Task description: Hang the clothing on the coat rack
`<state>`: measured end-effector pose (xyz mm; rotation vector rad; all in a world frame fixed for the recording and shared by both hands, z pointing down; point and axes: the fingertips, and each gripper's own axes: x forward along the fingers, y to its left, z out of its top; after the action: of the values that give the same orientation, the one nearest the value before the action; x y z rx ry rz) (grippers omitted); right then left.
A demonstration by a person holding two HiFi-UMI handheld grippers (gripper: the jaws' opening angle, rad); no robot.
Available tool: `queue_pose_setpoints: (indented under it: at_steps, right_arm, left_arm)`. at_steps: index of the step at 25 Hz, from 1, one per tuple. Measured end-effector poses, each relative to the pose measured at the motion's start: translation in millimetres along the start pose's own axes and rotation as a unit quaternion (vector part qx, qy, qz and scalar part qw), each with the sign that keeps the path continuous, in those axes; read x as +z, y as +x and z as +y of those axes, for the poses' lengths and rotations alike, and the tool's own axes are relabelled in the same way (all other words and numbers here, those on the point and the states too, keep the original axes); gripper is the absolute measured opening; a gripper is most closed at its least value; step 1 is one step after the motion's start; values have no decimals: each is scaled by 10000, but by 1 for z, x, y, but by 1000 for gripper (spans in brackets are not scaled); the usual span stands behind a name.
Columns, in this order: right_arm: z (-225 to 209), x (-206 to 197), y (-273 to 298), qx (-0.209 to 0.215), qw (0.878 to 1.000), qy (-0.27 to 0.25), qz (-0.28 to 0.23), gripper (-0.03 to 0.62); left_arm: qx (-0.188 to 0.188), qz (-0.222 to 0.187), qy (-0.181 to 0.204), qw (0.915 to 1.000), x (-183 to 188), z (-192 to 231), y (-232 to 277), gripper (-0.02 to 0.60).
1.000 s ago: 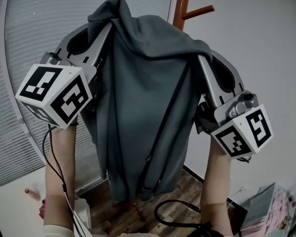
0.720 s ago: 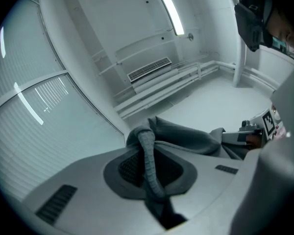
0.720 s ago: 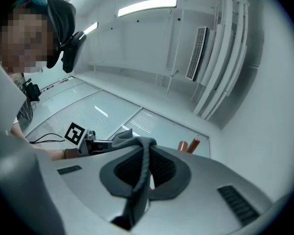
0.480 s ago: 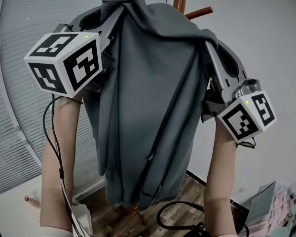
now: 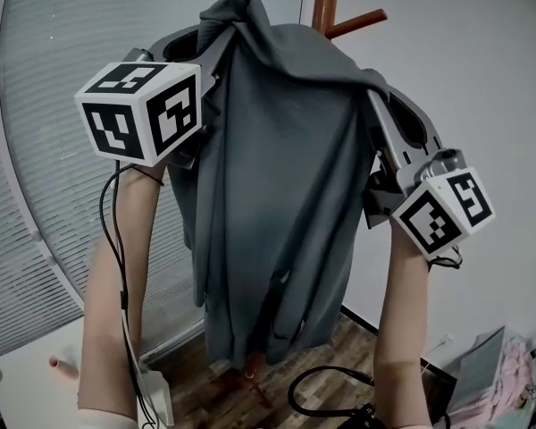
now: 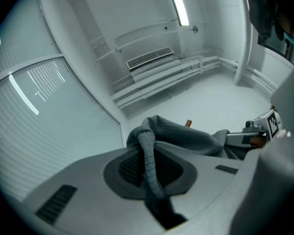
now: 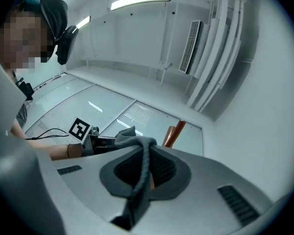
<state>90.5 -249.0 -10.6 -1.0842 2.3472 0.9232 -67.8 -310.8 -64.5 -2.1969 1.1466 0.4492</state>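
White wall, blinded glass partition [image 5: 36,195] behind; wooden floor [image 5: 353,342] below. Grey garment [image 5: 277,195] held high, hanging between both grippers. Coat rack [image 5: 325,7] top shows beyond garment at its 12-1 o'clock. Left gripper [image 6: 149,168] at garment's 10 o'clock in head view: jaws nearly closed, pinching rolled fabric edge running up between pads. Right gripper [image 7: 139,177] at garment's 3 o'clock: jaws likewise clamped on fabric fold, rack post beyond jaw tips at 1 o'clock.

Cool even light, bright ceiling strips [image 7: 139,0], fisheye bending with dark corners, sharp focus
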Motion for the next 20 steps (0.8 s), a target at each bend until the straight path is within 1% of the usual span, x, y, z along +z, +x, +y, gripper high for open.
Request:
queue_pose_setpoints:
  at_steps: [4,8,14,20]
  right_arm:
    - [1,-8,0,18,9999,12,153,25]
    - [1,-15,-1,28,9996,89,263,25]
    - [3,-26,-5,52,9989,227,406,25]
    - [7,-41,-6,76,9976,330,600,25]
  left_arm:
    - [-11,221,-78,9997,-13,1,2,40]
    - [-24,421,-5,9991,-21,0,2,40]
    - [-59,627,-91,9980,-35,0,0,40]
    - [-66,935,-144,9955,-56,2,-2,40]
